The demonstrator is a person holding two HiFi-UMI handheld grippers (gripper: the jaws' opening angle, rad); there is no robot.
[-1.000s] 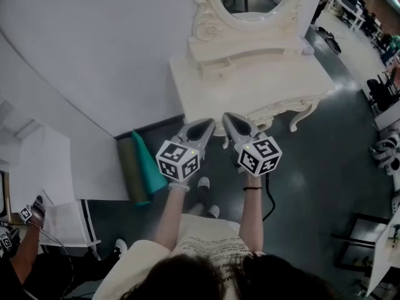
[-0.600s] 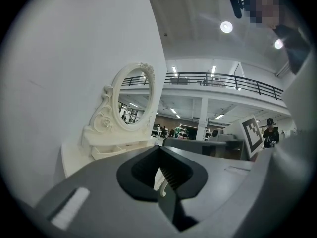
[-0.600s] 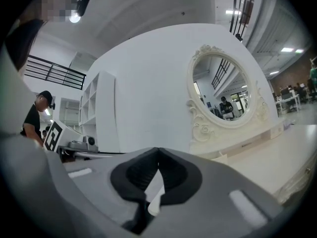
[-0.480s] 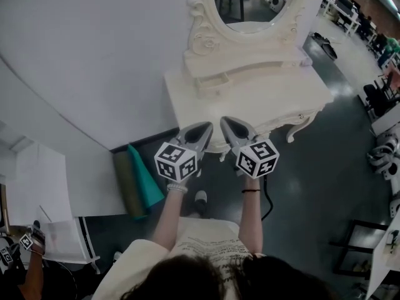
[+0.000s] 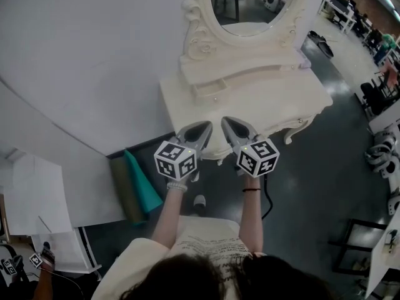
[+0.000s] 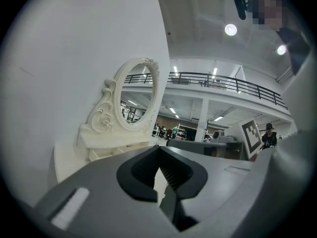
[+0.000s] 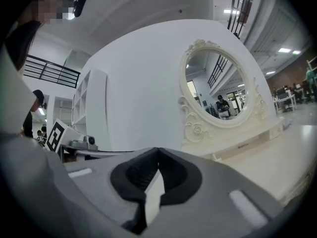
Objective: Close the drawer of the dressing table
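The cream dressing table (image 5: 287,89) stands against the white wall under an oval mirror (image 5: 247,2). A small drawer (image 5: 210,91) on its raised back shelf is pulled out a little; the left gripper view shows this drawer (image 6: 104,151) below the mirror frame. My left gripper (image 5: 203,126) and right gripper (image 5: 229,121) are side by side at the table's front edge, well short of the drawer. In their own views the left gripper (image 6: 159,150) and right gripper (image 7: 157,152) both have their tips together with nothing between them.
A green rolled mat (image 5: 134,183) leans on the wall left of the table. A black cable (image 5: 270,199) hangs by my right arm. Papers (image 5: 34,192) and another person's hand (image 5: 45,258) are at lower left. A black frame (image 5: 356,245) stands at right.
Both grippers have moved forward together toward the dressing table; their tips now overlap its front edge. The table and drawer sit lower and nearer in the head view.
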